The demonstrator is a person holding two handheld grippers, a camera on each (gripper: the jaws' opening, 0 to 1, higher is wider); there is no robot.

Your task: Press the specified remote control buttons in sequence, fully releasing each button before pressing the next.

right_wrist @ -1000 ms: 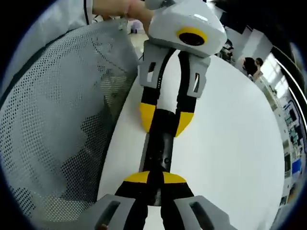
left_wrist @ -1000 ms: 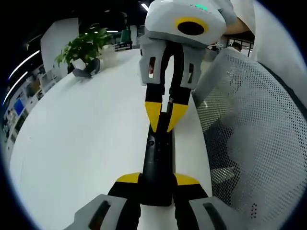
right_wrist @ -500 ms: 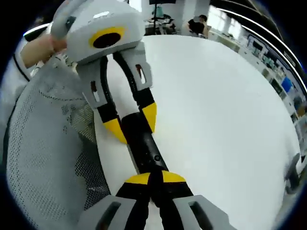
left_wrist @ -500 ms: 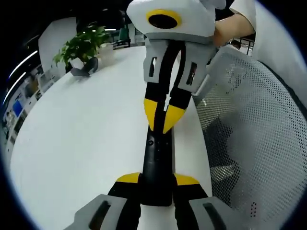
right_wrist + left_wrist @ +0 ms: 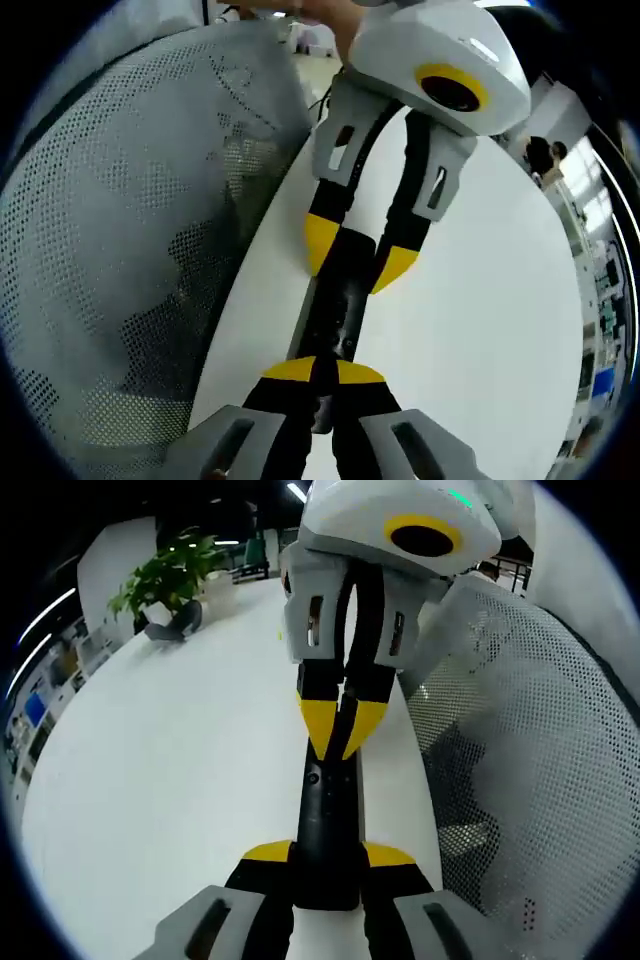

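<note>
A slim black remote (image 5: 327,810) lies lengthwise between my left gripper's (image 5: 328,856) yellow-tipped jaws, which are shut on its near end just above the white table (image 5: 170,770). My right gripper (image 5: 342,736) comes down from the top of the left gripper view, its two yellow tips together and resting on the remote's far end near a small round button. In the right gripper view my own right gripper (image 5: 323,372) is shut with its tips on the remote (image 5: 335,300), and the left gripper (image 5: 357,256) grips the remote's sides further on.
A grey mesh chair back (image 5: 520,730) stands close along the table's edge (image 5: 130,230). A potted plant (image 5: 172,580) sits at the table's far end. People sit in the distance (image 5: 540,152). Open white tabletop stretches away from the remote (image 5: 500,330).
The right gripper has rocked over the remote, tilting one way half a second ago and now back; its tips stay on the remote's far end. The left gripper holds still.
</note>
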